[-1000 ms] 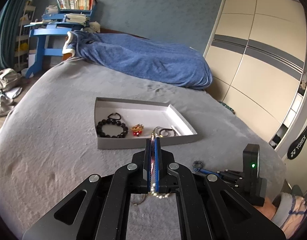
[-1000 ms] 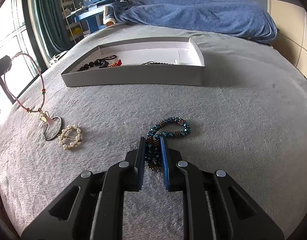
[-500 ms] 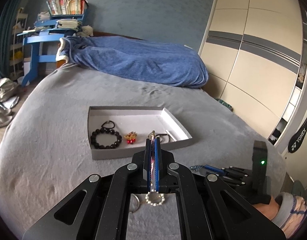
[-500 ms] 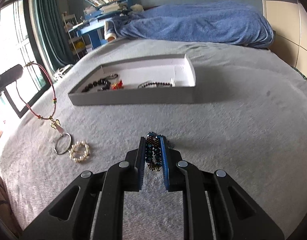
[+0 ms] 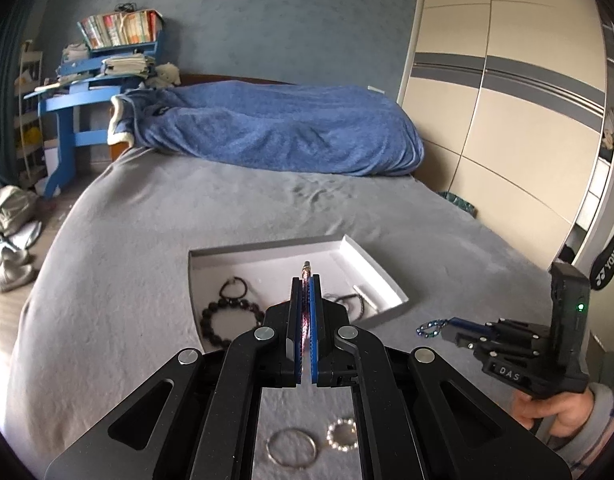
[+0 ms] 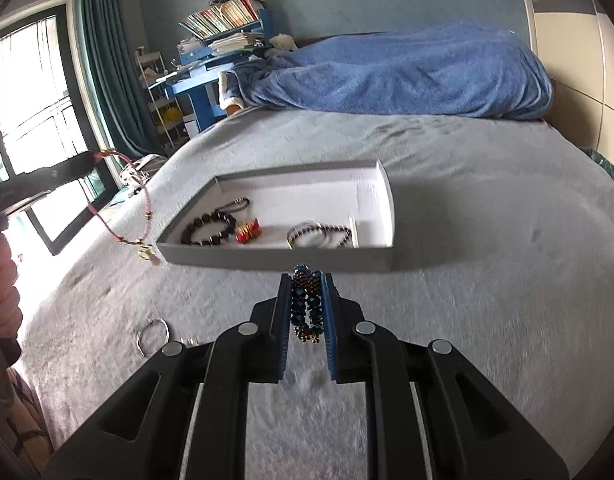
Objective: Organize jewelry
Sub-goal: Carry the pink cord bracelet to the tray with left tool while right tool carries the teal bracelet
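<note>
The pink cord (image 6: 119, 196), limp and light, is pinched near its top by the left gripper (image 5: 306, 300), dangling at left of frame. The blue bracelet (image 6: 307, 304), floppy and slippery-looking, is clamped mid-strand in the right gripper (image 6: 306, 312), low center, short of the tray (image 6: 275, 258); a bunched grip is probably safest.

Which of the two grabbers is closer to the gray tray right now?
Left. The left gripper, holding the pink cord necklace, hangs over the tray's near edge; the right gripper, gripping the blue beaded bracelet, is short of its front wall.
</note>
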The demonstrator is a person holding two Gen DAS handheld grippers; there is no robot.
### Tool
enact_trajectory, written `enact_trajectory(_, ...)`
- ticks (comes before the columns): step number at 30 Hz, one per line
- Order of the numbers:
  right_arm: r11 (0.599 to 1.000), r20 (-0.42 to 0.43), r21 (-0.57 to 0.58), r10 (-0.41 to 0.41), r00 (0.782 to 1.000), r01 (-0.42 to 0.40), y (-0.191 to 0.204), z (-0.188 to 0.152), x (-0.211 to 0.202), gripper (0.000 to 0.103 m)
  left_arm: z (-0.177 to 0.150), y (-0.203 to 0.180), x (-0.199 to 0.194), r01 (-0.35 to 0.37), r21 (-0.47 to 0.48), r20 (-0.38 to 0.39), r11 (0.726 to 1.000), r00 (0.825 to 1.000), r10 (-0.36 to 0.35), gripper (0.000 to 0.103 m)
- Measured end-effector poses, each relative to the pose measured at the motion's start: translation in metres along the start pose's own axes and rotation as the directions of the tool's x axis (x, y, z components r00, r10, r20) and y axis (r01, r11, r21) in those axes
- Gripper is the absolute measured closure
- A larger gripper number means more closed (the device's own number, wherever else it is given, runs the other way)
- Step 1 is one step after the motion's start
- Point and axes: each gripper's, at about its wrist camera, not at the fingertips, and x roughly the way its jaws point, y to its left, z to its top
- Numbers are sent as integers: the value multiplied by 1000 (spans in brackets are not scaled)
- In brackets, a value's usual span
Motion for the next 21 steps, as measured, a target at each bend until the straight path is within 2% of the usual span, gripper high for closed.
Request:
enact_trajectory(4, 1000, 9, -16, 14, 1000, -14, 1, 25, 7, 89, 10, 3, 14, 13, -27, -7, 1000, 1000, -13, 100)
enact_trajectory(10, 999, 33, -38, 26, 999, -25, -1, 66, 18, 89, 28, -2, 38, 22, -16, -16, 1000, 1000, -22, 100)
enact_trajectory(21, 1000, 5, -15, 22, 1000, -21, -7, 104, 75, 89, 59, 0, 102, 14, -12, -34, 1000, 999, -14, 100)
